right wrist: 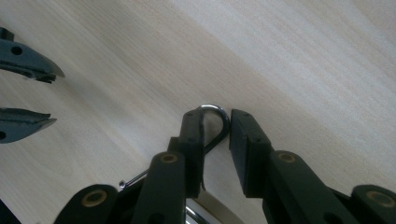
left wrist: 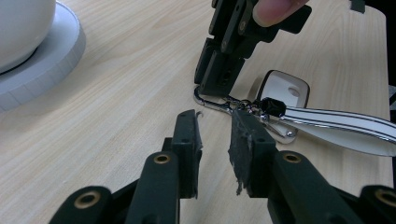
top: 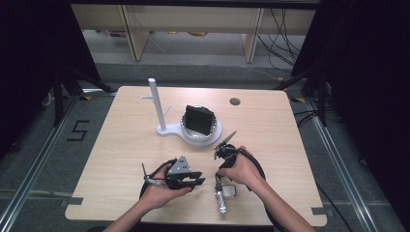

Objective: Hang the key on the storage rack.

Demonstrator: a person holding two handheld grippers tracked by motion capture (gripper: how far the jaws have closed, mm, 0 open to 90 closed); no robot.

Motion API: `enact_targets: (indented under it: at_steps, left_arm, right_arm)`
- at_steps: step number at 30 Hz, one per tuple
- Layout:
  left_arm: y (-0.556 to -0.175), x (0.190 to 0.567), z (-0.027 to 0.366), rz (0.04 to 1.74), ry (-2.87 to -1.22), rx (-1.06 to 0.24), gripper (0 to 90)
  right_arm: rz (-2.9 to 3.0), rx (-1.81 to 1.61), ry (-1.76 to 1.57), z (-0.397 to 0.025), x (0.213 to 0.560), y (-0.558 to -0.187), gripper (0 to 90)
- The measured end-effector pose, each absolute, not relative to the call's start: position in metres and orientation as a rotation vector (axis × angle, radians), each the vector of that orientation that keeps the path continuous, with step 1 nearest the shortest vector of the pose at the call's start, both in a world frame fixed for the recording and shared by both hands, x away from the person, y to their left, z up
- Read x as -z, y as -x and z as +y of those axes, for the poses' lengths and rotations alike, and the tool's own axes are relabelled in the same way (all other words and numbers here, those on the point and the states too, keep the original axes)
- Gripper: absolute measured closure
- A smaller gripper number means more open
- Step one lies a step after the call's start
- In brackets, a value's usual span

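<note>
Metal and light, the key ring (left wrist: 219,100) lies on the table (top: 121,145) near its front edge. Left hand-held gripper (top: 186,178) is narrowly open beside it, holding nothing. Right hand-held gripper (right wrist: 216,128) straddles the stiff, slippery clasp (right wrist: 215,112), jaws slightly apart. Farther back, a white bowl (top: 200,137) holds a dark box (top: 199,119).

A lab recording bay: black curtains (top: 29,72), loose cables (top: 283,34), floor rails (top: 338,159), a taped "5" (top: 78,130) beside the table (top: 130,145).
</note>
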State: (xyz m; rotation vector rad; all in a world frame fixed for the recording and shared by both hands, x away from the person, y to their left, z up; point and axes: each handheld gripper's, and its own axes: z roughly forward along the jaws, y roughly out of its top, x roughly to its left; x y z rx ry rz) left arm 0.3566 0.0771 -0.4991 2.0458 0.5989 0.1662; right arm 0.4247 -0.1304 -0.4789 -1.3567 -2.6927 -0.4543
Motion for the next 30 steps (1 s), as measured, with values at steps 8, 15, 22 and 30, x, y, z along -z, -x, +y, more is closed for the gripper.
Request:
enact_targets:
  at_steps: [8, 15, 22, 30]
  left_arm:
    - [-0.356, 0.499, 0.079, 0.604, -2.052, -0.183, 70.3]
    - [-0.356, 0.499, 0.081, 0.604, -2.061, -0.18, 70.0]
    - [-0.356, 0.5, 0.08, 0.602, -2.056, -0.173, 69.8]
    - [-0.356, 0.499, 0.082, 0.603, -2.059, -0.167, 69.5]
  right_arm:
    - [-2.748, 0.379, 1.395, -0.122, 0.477, -0.419, 77.4]
    - [-2.809, 0.347, 1.404, -0.117, 0.477, -0.414, 83.1]
    - [-2.848, 0.371, 1.358, -0.12, 0.477, -0.413, 85.7]
    - [-2.844, 0.261, 1.329, -0.115, 0.475, -0.416, 84.0]
